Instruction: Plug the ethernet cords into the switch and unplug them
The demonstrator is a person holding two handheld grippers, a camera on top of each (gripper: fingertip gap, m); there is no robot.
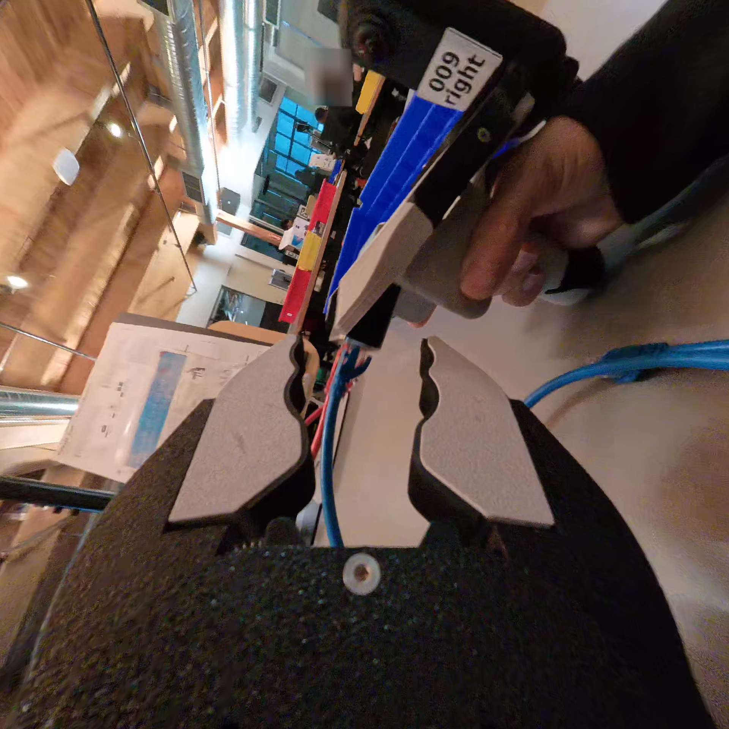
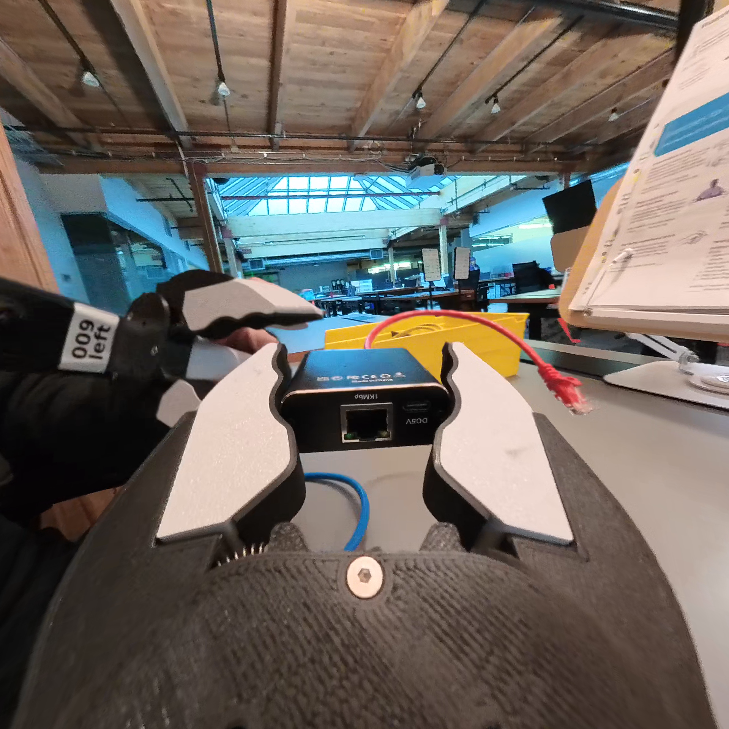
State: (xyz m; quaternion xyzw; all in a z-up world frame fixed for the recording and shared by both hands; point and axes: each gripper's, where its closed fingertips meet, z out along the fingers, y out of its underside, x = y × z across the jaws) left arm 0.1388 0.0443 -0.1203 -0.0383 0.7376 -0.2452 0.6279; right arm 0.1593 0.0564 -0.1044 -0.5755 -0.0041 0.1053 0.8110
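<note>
My right gripper [image 2: 365, 355] is shut on the black switch [image 2: 363, 378] and holds it by its sides just above the grey table [image 2: 631, 493]. The switch's near port [image 2: 367, 422] is empty. A red cord [image 2: 453, 315] arcs out from behind the switch; its plug [image 2: 568, 394] hangs free at the right. A blue cord [image 2: 357, 505] loops under the switch. My left gripper [image 1: 363, 355] is open, and a blue cord [image 1: 327, 453] runs between its fingers without touching them, up to the switch [image 1: 371, 327]. I cannot tell whether its plug [image 1: 355, 363] is seated.
A yellow bin [image 2: 493, 335] stands behind the switch. A document stand [image 2: 670, 197] with paper sheets is at the right on a white base [image 2: 662, 378]. More blue cord [image 1: 651, 355] lies on the table. A hand [image 1: 532, 209] holds the right gripper.
</note>
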